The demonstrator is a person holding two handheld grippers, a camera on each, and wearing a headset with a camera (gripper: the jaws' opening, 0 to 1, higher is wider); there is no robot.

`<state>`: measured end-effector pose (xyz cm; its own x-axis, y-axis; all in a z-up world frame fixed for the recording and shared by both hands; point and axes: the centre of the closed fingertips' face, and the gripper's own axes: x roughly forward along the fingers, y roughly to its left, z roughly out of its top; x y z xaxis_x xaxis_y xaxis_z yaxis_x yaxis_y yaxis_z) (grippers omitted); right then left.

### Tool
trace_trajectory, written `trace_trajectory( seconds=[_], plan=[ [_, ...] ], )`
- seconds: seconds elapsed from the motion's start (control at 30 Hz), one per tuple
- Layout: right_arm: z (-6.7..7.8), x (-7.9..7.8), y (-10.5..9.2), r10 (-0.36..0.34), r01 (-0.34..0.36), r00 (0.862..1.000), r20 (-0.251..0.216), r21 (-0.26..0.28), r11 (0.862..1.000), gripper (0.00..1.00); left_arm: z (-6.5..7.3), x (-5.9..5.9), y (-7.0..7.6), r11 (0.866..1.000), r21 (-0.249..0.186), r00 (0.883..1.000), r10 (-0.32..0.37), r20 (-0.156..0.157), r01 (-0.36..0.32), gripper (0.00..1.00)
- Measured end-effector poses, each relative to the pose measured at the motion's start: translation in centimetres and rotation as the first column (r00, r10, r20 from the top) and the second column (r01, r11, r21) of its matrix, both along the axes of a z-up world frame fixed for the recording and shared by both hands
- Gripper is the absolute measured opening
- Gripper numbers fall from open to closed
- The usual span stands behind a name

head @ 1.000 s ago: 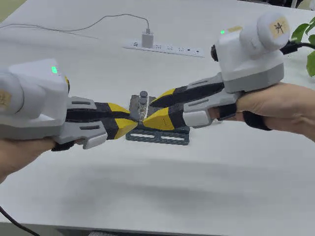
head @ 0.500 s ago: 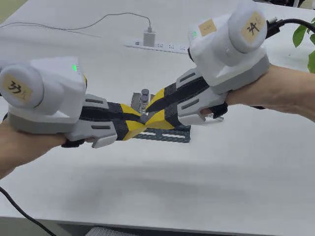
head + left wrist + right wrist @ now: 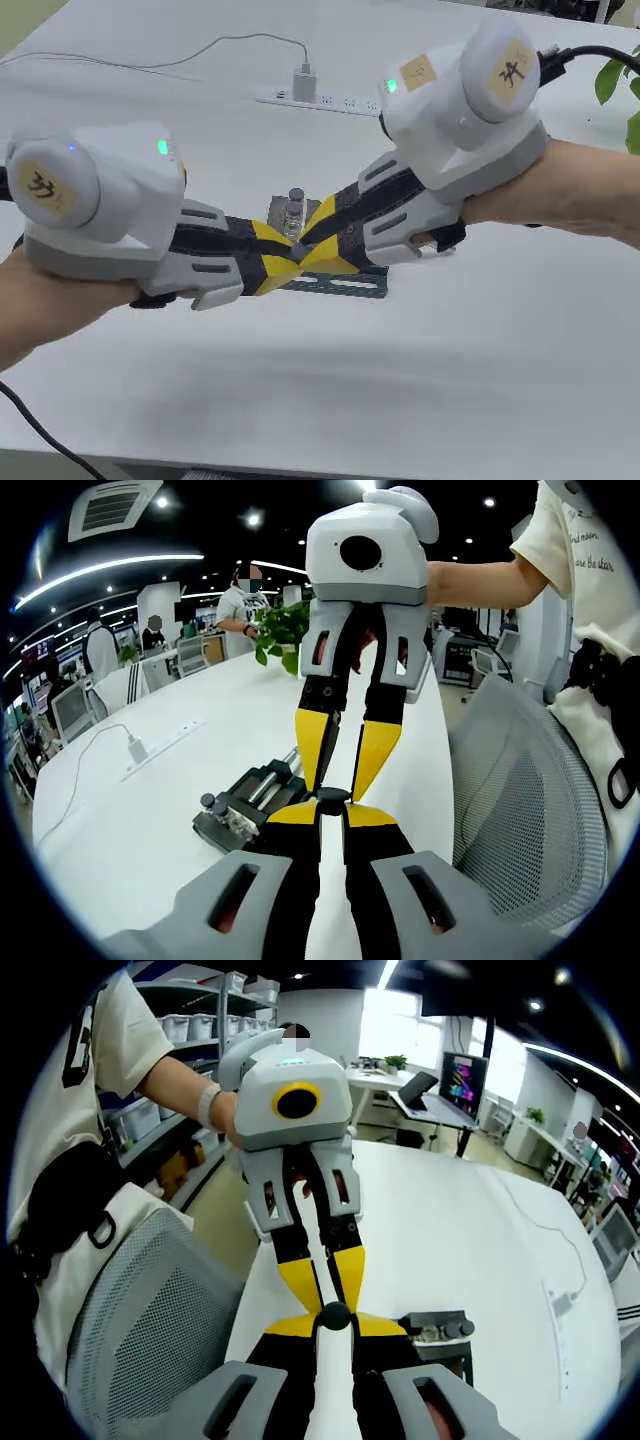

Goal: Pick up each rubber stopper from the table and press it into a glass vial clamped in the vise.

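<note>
Two yellow-and-black tongs meet tip to tip in the middle of the frame, the left tongs coming from the left and the right tongs from the upper right. Between their tips sits one small, dark, round rubber stopper. Both pairs are narrow, but which pair truly grips it I cannot tell. Just behind them is one dark metal vise on the white counter, and it carries two small clear glass vials with dark caps.
</note>
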<state>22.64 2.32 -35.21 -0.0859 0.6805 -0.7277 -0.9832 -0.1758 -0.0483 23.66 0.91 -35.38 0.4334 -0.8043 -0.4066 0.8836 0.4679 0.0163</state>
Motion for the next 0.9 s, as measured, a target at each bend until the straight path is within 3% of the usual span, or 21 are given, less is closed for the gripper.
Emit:
trace_trajectory(
  seconds=[0.33, 0.47, 0.63, 0.9],
  plan=[
    [-0.08, -0.27, 0.17, 0.022, -0.021, 0.999, 0.028, -0.037, 0.999, 0.08, -0.04, -0.33, 0.11, 1.000, 0.021, 1.000, 0.016, -0.011, -0.016, 0.04],
    [-0.04, -0.34, 0.11, 0.035, -0.034, 0.999, 0.034, -0.043, 0.999, 0.08, -0.05, -0.38, -0.03, 0.997, 0.081, 1.000, 0.001, 0.026, -0.003, 0.04],
    [0.13, -0.16, -0.01, 0.025, -0.024, 1.000, 0.003, -0.042, 0.999, 0.07, 0.00, -0.07, 0.05, 0.980, 0.198, 0.993, -0.045, 0.110, 0.023, 0.04],
    [0.31, 0.21, -0.19, 0.012, -0.012, 1.000, 0.000, -0.044, 0.999, 0.07, 0.16, 0.19, -0.18, 0.982, 0.188, 0.994, -0.045, 0.094, 0.027, 0.04]
  ],
)
